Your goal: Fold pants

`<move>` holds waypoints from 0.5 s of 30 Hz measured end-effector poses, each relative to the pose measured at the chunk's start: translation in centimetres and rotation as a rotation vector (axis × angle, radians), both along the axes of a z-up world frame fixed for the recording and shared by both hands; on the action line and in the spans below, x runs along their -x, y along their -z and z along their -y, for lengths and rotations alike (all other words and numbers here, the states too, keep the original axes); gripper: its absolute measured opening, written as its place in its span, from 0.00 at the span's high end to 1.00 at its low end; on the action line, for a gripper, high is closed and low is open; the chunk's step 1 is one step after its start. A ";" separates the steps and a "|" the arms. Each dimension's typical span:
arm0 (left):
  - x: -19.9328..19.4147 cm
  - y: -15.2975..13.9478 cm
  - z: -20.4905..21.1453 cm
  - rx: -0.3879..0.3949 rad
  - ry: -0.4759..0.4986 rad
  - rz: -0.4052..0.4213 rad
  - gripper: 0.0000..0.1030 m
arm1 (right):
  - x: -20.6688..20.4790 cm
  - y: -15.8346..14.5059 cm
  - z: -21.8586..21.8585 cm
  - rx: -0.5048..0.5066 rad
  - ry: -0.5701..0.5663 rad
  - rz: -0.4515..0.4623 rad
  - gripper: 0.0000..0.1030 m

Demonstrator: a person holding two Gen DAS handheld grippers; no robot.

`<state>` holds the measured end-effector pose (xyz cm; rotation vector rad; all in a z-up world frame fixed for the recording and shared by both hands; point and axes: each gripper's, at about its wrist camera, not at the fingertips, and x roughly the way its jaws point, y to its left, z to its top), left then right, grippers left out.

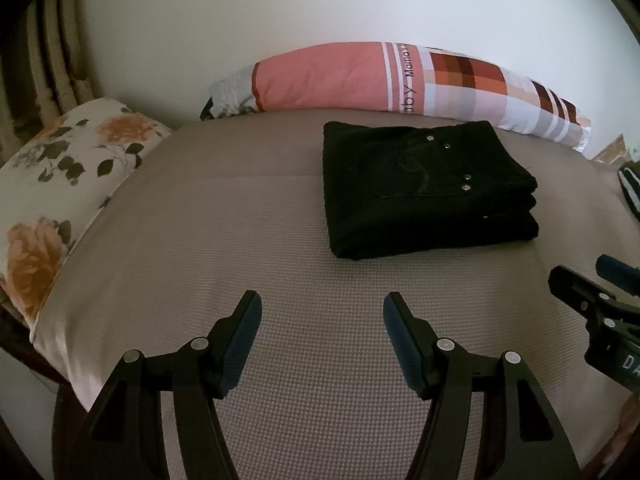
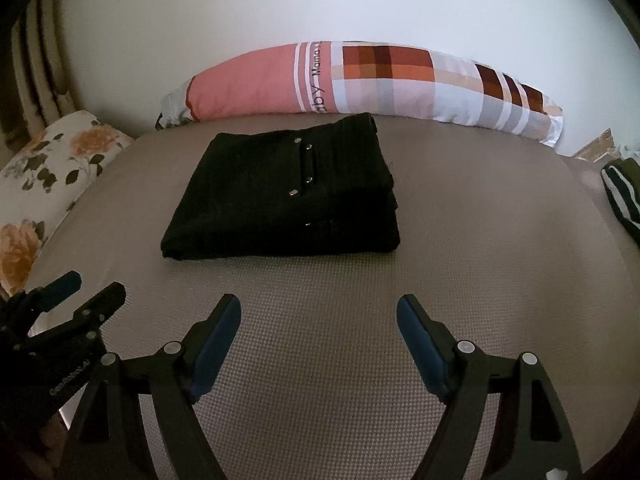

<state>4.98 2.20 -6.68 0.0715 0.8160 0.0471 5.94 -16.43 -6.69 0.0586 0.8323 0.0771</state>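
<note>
Black pants (image 1: 424, 192) lie folded in a compact stack on the grey bed cover (image 1: 240, 248), with metal rivets showing on top. They also show in the right wrist view (image 2: 288, 196). My left gripper (image 1: 322, 304) is open and empty, held over the cover short of the pants. My right gripper (image 2: 319, 308) is open and empty, also short of the pants. The right gripper shows at the right edge of the left wrist view (image 1: 592, 276). The left gripper shows at the lower left of the right wrist view (image 2: 88, 284).
A long pink and plaid pillow (image 1: 400, 80) lies along the white wall behind the pants. A floral pillow (image 1: 60, 184) sits at the left edge of the bed. A dark striped cloth (image 2: 624, 196) lies at the far right.
</note>
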 end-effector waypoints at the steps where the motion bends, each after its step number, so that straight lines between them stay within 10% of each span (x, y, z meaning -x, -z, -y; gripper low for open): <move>1: 0.0 0.0 0.0 -0.001 0.000 0.001 0.38 | 0.0 0.0 0.0 -0.003 0.003 0.002 0.24; 15: 0.0 0.1 0.2 -0.017 -0.005 -0.001 0.38 | 0.0 0.4 -0.3 0.011 -0.008 -0.003 0.24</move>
